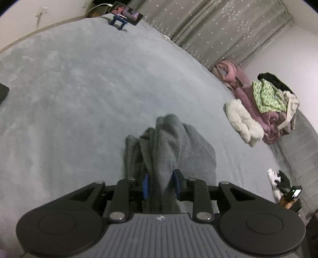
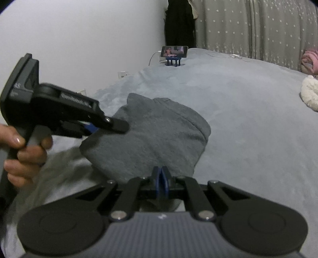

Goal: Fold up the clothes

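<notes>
A grey fleece garment (image 1: 173,146) hangs bunched over the pale grey bed cover (image 1: 79,89). In the left wrist view my left gripper (image 1: 162,184) has its blue pads (image 1: 146,186) closed on a thick fold of it. The right wrist view shows the same garment (image 2: 155,135) held up between both grippers. My right gripper (image 2: 161,173) is shut on its near edge, pads pressed together. The left gripper (image 2: 111,127), held by a hand (image 2: 23,150), grips the garment's left edge.
A phone on a blue stand (image 1: 125,12) (image 2: 174,52) plays at the bed's far end. A pile of clothes (image 1: 264,103) with a white fluffy item (image 1: 242,119) lies along the right side by the starred curtain (image 1: 228,29).
</notes>
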